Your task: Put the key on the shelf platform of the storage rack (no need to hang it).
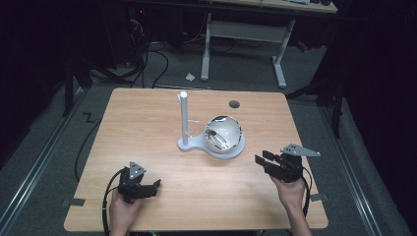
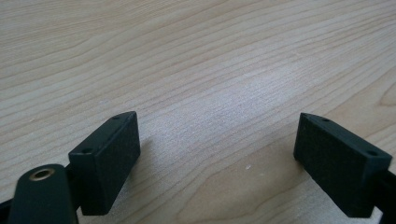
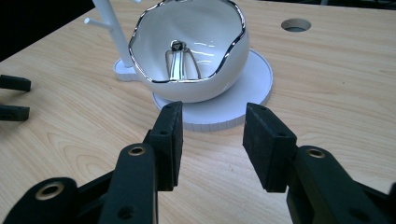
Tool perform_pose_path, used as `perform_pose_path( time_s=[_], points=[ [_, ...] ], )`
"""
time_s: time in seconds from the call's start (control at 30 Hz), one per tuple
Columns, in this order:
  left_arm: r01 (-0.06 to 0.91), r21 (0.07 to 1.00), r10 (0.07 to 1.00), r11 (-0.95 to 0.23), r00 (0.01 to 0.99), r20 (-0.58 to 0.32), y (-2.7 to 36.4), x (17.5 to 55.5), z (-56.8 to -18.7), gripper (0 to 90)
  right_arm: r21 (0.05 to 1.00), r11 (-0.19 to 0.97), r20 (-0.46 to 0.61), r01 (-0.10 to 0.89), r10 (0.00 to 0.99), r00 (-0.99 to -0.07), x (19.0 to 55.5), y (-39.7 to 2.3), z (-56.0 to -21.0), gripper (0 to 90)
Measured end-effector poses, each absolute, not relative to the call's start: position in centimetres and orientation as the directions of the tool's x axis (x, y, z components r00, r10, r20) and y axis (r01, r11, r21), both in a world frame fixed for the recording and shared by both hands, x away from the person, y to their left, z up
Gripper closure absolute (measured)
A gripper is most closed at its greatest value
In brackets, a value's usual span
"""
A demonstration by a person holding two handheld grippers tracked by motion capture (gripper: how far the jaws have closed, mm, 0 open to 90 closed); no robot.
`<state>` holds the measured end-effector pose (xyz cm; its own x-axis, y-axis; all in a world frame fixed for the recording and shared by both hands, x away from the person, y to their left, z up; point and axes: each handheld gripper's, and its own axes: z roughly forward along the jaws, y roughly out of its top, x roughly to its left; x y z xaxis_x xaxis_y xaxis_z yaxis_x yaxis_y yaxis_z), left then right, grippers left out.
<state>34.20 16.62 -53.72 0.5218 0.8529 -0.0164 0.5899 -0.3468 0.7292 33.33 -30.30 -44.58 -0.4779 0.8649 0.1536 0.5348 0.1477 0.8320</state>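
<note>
A white bowl (image 1: 224, 133) with a wavy silver rim lies tipped on the round white base (image 1: 189, 144) of a stand with an upright post (image 1: 183, 115). In the right gripper view the bowl (image 3: 201, 28) opens toward me, with a shiny silver piece (image 3: 181, 63) inside it. My right gripper (image 1: 262, 160) is low over the table just right of the bowl. Its jaws point at the bowl (image 3: 212, 135), open, with nothing between them. My left gripper (image 1: 156, 183) rests near the front left, jaws wide open (image 2: 217, 154) over bare wood.
The stand's flat disc (image 3: 254, 86) juts out under the bowl. A short peg (image 3: 93, 21) sticks out from the post. A round hole (image 1: 234, 103) is in the tabletop behind the bowl. A white desk frame (image 1: 246, 34) and cables stand on the floor beyond the table.
</note>
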Motion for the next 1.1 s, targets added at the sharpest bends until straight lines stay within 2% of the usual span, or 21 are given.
perform_pose_path(
  time_s=[1.1],
  points=[
    [0.590, 0.729, 0.853, -0.347, 0.521, -0.016, 16.6, 34.2, -53.7, 14.9, 0.817, 0.146, 0.236, 0.558, 0.797, -0.555, 32.3, -27.5, -48.0, 58.0]
  ],
)
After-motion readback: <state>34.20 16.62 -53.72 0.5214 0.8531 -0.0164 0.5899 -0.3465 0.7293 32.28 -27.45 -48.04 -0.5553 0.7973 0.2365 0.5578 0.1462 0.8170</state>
